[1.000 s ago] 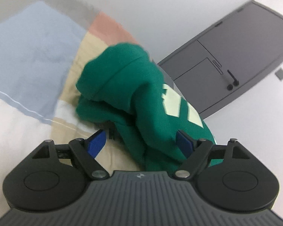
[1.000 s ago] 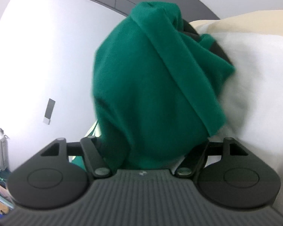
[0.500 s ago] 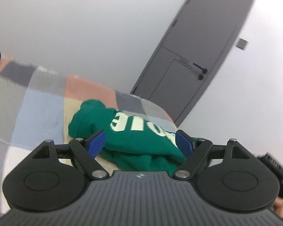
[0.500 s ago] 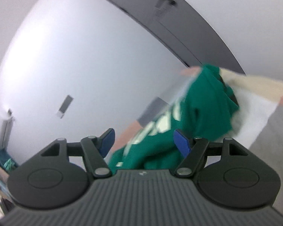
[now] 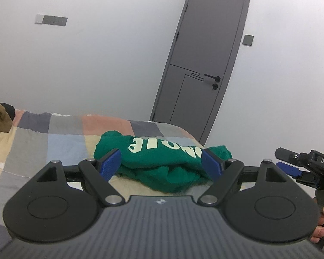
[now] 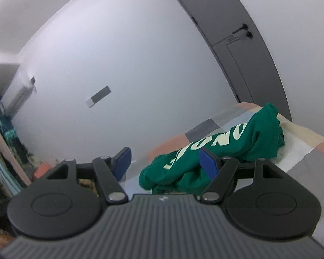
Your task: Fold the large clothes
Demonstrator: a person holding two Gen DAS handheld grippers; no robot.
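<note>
Left gripper (image 5: 161, 165) held nearly level, tipped slightly down toward the bed (image 5: 32, 142); jaws apart, nothing between the blue pads. Right gripper (image 6: 165, 160) rolled, also near level, jaws apart and empty; from the left wrist view it sits at 3 o'clock, the person's hand (image 5: 323, 222) wrapped on its grip. One green sweatshirt (image 5: 162, 161) with pale lettering lies bunched on the patchwork bedspread, beyond both grippers. One grey door (image 5: 205, 64) at 1 o'clock.
</note>
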